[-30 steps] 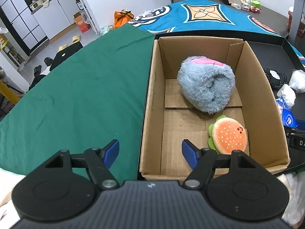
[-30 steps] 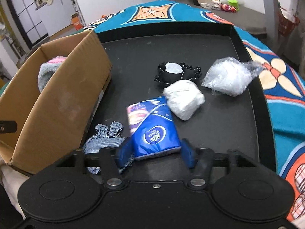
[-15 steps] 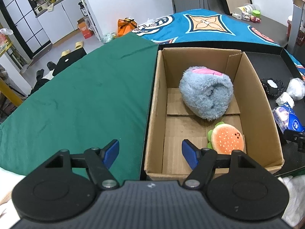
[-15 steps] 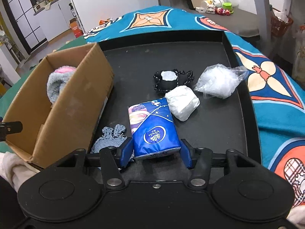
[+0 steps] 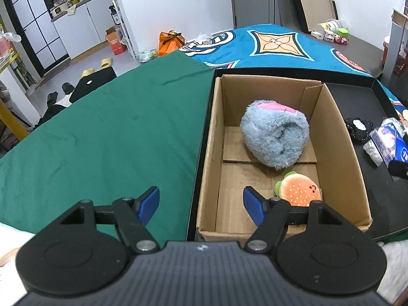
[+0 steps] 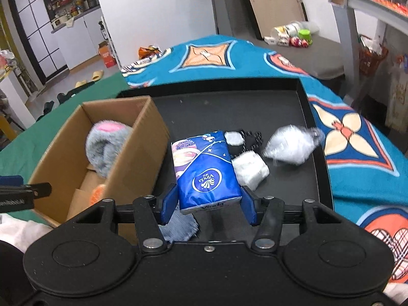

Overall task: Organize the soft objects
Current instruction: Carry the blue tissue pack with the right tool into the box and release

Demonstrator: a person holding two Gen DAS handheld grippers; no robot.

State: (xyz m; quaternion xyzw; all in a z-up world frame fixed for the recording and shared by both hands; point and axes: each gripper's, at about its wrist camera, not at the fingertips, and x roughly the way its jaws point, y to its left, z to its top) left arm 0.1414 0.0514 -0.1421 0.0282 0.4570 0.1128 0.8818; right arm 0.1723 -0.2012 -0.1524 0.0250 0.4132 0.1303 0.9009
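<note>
My right gripper (image 6: pixel 208 204) is shut on a blue tissue pack (image 6: pixel 204 170) and holds it lifted above the black tray (image 6: pixel 280 107), right of the cardboard box (image 6: pixel 142 153). The pack also shows in the left wrist view (image 5: pixel 390 145). The box (image 5: pixel 339 153) holds a fluffy blue plush (image 5: pixel 275 137) and a small burger plush (image 5: pixel 299 190). My left gripper (image 5: pixel 201 205) is open and empty, over the box's near left corner. A denim piece (image 6: pixel 178 225) lies on the tray under the pack.
On the tray lie a white wrapped bundle (image 6: pixel 251 169), a clear plastic bag of white stuff (image 6: pixel 288 148) and a black beaded item (image 6: pixel 242 137). Green cloth (image 5: pixel 102 132) covers the surface left of the box. A blue patterned blanket (image 5: pixel 275 46) lies behind.
My right gripper has lifted the tissue pack off the tray and risen with it. The left gripper has drawn back a little and stays open.
</note>
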